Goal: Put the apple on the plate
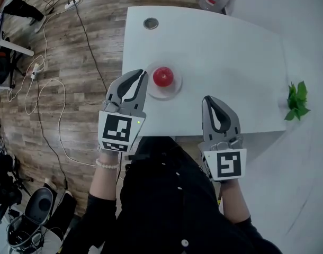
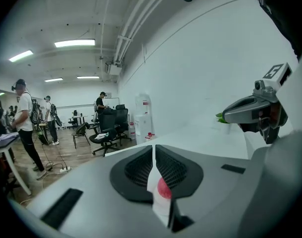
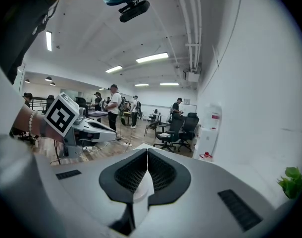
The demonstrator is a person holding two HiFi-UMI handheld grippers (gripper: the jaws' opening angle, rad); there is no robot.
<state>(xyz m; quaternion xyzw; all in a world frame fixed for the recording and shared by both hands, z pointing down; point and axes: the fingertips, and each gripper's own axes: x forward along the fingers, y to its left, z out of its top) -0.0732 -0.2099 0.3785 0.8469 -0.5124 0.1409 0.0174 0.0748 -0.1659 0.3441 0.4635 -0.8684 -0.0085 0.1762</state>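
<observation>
Wood flooring (image 1: 79,115) strung with cables (image 1: 59,134) is lying left of the tabletop (image 1: 230,52). You are holding your left gripper (image 1: 145,73) closed and empty just beside the plate (image 1: 175,91) carrying the apple (image 1: 163,76), by the tabletop's near-left corner. Your right gripper (image 1: 206,98) is hovering closed and empty over the near edge.

**Layout, seen from the head view.** The red round apple (image 1: 163,76) lies on the pale round plate (image 1: 176,91). The plate stands on the white table (image 1: 230,46), just ahead and to the right of the left gripper (image 1: 144,74), and ahead and to the left of the right gripper (image 1: 208,99). The small green leafy plant (image 1: 297,100) stands well to the right of the right gripper. The grey round grommet (image 1: 151,23) sits in the tabletop beyond the plate. The white power strip (image 1: 72,3) lies on the wooden plank floor (image 1: 82,52), far ahead and left of the left gripper.
</observation>
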